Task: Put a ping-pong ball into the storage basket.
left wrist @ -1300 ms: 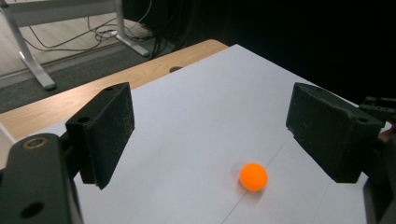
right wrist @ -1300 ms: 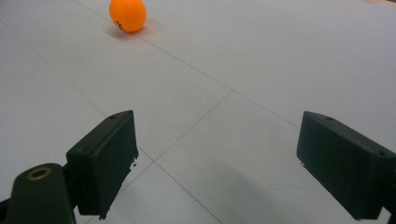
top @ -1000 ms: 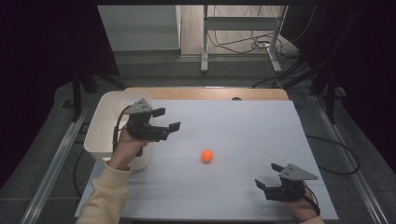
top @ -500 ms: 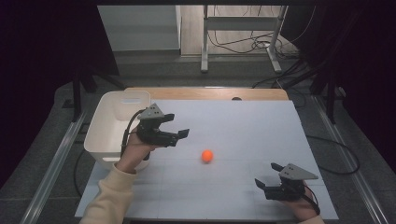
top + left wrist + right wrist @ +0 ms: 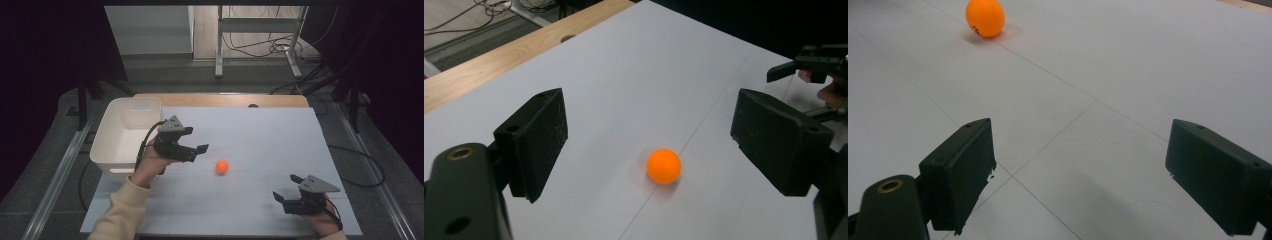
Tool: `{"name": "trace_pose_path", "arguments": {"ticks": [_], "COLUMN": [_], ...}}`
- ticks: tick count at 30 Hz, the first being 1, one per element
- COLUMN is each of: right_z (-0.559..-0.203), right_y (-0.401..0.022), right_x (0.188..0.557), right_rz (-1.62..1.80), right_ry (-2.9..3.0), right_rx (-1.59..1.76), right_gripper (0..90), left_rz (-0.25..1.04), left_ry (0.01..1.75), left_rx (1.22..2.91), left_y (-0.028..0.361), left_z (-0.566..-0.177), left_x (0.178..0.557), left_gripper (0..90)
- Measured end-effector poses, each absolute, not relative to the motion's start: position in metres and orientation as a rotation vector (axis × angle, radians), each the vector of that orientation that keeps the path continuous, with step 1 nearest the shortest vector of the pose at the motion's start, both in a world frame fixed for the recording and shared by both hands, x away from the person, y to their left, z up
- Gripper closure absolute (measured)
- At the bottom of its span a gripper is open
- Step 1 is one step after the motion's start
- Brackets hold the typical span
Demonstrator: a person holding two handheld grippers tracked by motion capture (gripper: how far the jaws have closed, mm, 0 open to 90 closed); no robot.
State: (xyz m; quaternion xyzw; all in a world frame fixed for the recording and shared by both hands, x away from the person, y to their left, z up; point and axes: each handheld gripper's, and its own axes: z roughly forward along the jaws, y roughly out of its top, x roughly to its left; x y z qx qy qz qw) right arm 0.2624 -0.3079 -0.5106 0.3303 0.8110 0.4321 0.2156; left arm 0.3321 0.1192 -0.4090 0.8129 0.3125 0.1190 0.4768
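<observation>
Just ahead of left tool (image 5: 196, 150): orange ball (image 5: 222, 167) | jaws wide apart, nothing held

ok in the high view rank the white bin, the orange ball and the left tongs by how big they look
1. white bin, clearly the largest
2. left tongs, raised above the table and so nearer the camera, which may make them look bigger
3. orange ball, by far the smallest

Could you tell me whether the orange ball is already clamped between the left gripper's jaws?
No, the orange ball lies free on the white table, ahead of the left gripper, whose jaws stand wide apart.
</observation>
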Motion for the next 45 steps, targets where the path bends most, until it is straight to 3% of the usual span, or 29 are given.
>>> {"name": "trace_pose_path", "arguments": {"ticks": [45], "right_z": [-0.511], "right_y": [-0.308], "right_x": [0.262], "right_rz": [1.189], "right_ry": [2.252], "right_rx": [0.915], "right_gripper": [12.9], "left_rz": [0.228], "left_ry": [0.738], "left_rx": [2.122], "left_y": [0.082], "left_z": [-0.44], "left_x": [0.335], "left_gripper": [15.9]}}
